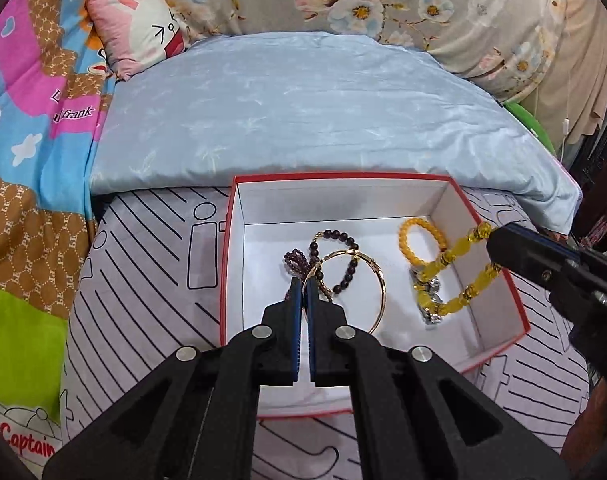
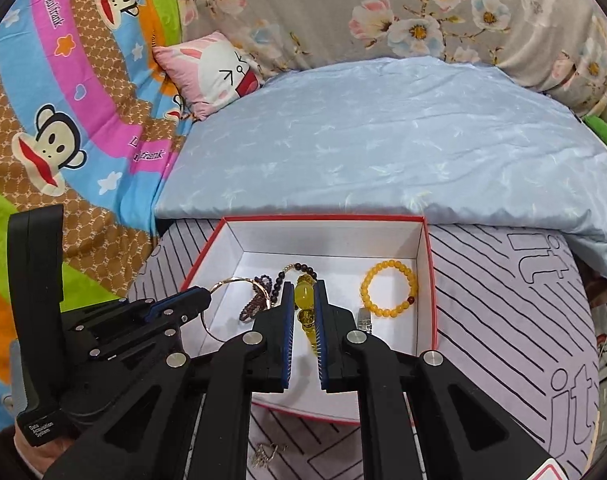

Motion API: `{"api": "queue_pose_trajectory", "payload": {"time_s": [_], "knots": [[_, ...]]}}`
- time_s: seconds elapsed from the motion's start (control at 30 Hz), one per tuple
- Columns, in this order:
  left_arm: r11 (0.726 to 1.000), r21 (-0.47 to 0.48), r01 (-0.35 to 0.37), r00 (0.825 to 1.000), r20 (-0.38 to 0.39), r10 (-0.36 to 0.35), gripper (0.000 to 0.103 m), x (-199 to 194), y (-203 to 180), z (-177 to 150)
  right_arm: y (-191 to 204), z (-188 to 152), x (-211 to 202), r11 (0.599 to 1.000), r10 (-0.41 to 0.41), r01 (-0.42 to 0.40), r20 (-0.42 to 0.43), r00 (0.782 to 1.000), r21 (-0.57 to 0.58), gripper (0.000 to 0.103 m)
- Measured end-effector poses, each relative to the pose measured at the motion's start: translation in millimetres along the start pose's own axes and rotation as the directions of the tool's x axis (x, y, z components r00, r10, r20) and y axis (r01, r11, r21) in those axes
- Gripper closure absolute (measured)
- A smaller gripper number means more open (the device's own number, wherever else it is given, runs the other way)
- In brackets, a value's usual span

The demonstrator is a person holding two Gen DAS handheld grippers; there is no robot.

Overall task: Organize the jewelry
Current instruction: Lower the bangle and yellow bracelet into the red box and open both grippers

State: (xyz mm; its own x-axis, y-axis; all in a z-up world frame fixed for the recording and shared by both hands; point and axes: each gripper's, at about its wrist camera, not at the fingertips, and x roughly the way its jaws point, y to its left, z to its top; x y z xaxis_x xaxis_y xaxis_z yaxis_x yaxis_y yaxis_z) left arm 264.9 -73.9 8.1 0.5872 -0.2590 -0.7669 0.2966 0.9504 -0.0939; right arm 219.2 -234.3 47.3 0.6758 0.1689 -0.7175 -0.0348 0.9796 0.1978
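A red-edged white box lies on the bed. My left gripper is shut on a thin gold bangle over the box; it shows in the right wrist view with the bangle. My right gripper is shut on a chunky yellow bead bracelet, which hangs into the box in the left wrist view from the gripper. Dark purple bead strands, a small yellow bead bracelet and a silver piece lie inside.
A pale blue quilt lies behind the box. A striped white sheet is under it. A pink cartoon pillow and a colourful monkey blanket are at the left. A thin chain lies on the sheet before the box.
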Motion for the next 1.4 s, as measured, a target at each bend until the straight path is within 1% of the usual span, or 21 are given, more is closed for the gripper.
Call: {"api": "queue_pose_trajectory", "payload": {"time_s": [0.3, 0.53, 0.57, 0.6, 0.67, 0.7, 0.73, 0.77, 0.8, 1.0, 1.17, 1.4], "knots": [[1.000, 0.015, -0.019, 1.000, -0.017, 0.019, 0.101, 22, -4, 5, -4, -1, 30, 1.000, -0.004, 0.004, -0.044, 0.999, 0.002, 0.094], [1.000, 0.004, -0.027, 0.999, -0.032, 0.027, 0.101, 33, -5, 6, -3, -1, 37, 1.000, -0.015, 0.015, -0.041, 0.999, 0.000, 0.094], [0.999, -0.001, -0.034, 0.999, -0.034, 0.034, 0.100, 35, -4, 6, -3, 0, 36, 1.000, -0.021, 0.021, -0.032, 0.999, 0.002, 0.093], [0.999, 0.000, -0.037, 0.999, -0.035, 0.037, 0.100, 35, -5, 6, -4, 0, 35, 1.000, -0.027, 0.027, -0.024, 0.999, 0.005, 0.088], [0.998, 0.006, -0.065, 0.998, -0.023, 0.066, 0.099, 35, -5, 6, -3, 1, 31, 0.999, -0.041, 0.041, -0.014, 0.999, -0.002, 0.084], [0.996, 0.019, -0.084, 0.996, -0.015, 0.084, 0.097, 34, -7, 6, -3, 1, 30, 0.999, -0.050, 0.050, -0.009, 0.999, -0.007, 0.079], [0.995, 0.022, -0.092, 0.996, -0.012, 0.093, 0.086, 33, -7, 6, -3, 1, 28, 0.998, -0.056, 0.056, -0.005, 0.998, -0.012, 0.078], [0.995, 0.020, -0.095, 0.995, -0.009, 0.095, 0.080, 32, -7, 7, -3, 0, 26, 0.998, -0.058, 0.058, -0.002, 0.998, -0.013, 0.075], [0.995, 0.016, -0.100, 0.995, -0.005, 0.100, 0.071, 30, -7, 7, -3, -1, 23, 0.998, -0.058, 0.058, 0.000, 0.998, -0.013, 0.074], [0.994, 0.044, -0.098, 0.995, 0.010, 0.097, 0.069, 20, -16, 5, -1, -4, 11, 0.998, -0.064, 0.064, 0.013, 0.998, -0.019, 0.073], [0.995, 0.043, -0.094, 0.996, 0.014, 0.093, 0.069, 9, -20, 1, 3, -7, -2, 0.998, -0.060, 0.060, 0.020, 0.998, -0.019, 0.072], [0.995, 0.041, -0.090, 0.996, 0.010, 0.090, 0.069, -8, -23, -9, 6, -21, -22, 0.998, -0.062, 0.062, 0.018, 0.998, -0.010, 0.072]]}}
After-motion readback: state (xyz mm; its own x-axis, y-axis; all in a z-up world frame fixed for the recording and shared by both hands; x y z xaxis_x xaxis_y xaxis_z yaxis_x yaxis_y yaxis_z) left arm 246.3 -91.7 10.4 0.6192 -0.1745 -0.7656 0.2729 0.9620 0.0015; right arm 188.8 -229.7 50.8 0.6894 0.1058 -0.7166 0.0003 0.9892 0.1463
